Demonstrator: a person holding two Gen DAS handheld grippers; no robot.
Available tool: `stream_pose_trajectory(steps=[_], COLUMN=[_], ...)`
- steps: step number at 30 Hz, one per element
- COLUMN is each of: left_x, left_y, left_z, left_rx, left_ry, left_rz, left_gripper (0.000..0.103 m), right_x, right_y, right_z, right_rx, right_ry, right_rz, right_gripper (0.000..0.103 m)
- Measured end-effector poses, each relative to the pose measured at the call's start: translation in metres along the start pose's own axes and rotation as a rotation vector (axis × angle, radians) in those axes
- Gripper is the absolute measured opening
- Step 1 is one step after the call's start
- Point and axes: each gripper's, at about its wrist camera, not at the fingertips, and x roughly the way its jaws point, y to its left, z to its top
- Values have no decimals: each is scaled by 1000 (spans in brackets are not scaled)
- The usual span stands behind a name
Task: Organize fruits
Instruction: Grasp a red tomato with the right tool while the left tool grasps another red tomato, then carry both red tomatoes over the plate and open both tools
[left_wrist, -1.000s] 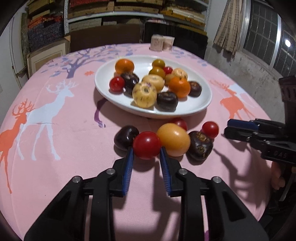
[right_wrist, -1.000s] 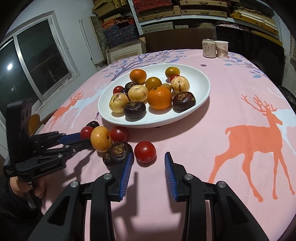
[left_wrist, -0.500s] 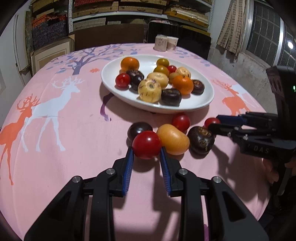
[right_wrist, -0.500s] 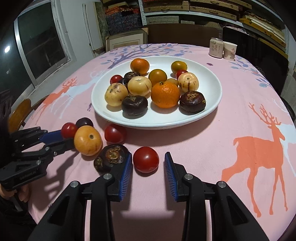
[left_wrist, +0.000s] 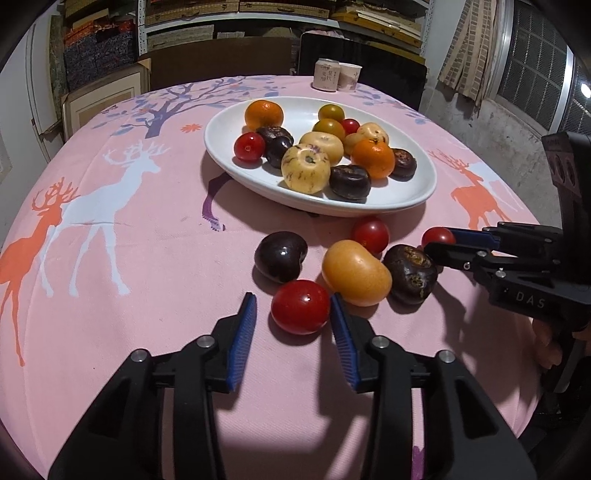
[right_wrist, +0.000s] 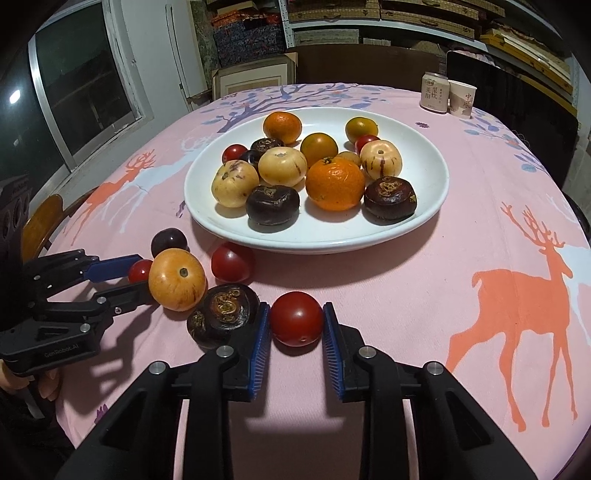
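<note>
the surface (right_wrist: 424, 280) wears a pink cloth printed with orange and white deer and purple trees. the plate (right_wrist: 424, 206) is white, holding orange, dark brown, red and pale yellow purple-streaked fruit. loose fruit: a red tomato (right_wrist: 295, 319), a yellow-orange one (right_wrist: 177, 278). each claw is black with blue pads (right_wrist: 258, 350).

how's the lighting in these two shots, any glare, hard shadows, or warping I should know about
Left wrist view: light from above, small glints on the dark plum and red tomato, sharp shadows under the plate. Right wrist view: a lamp reflects in the window, the plate casts a broad shadow. Both views: fisheye bending and dark corners, no blur.
</note>
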Motion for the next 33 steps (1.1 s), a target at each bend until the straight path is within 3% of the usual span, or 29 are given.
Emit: stream_pose_trajectory(steps=[9, 12, 13, 17, 21, 33], left_x=[-23, -13, -11, -5, 4, -38], left_y=[9, 5, 5, 1, -1, -8], left_z=[-3, -5, -5, -1, -1, 8], left_rx=[-40, -4, -11, 6, 19, 16], left_ry=[-76, -25, -22, -20, 23, -128], left_rz=[-44, -16, -13, 2, 7, -23], left_gripper=[33, 36, 40, 40, 33, 30], right_x=[-35, -40, -40, -38, -39, -58], right_y=[-10, -11, -11, -10, -9, -14], right_z=[-3, -4, -4, -5, -7, -4], right_rx=[35, 26, 23, 30, 29, 29], right_ry=[-76, -81, -84, -80, -83, -133], right_rz=[38, 46, 46, 54, 62, 71], right_gripper=[29, 29, 29, 29, 29, 29])
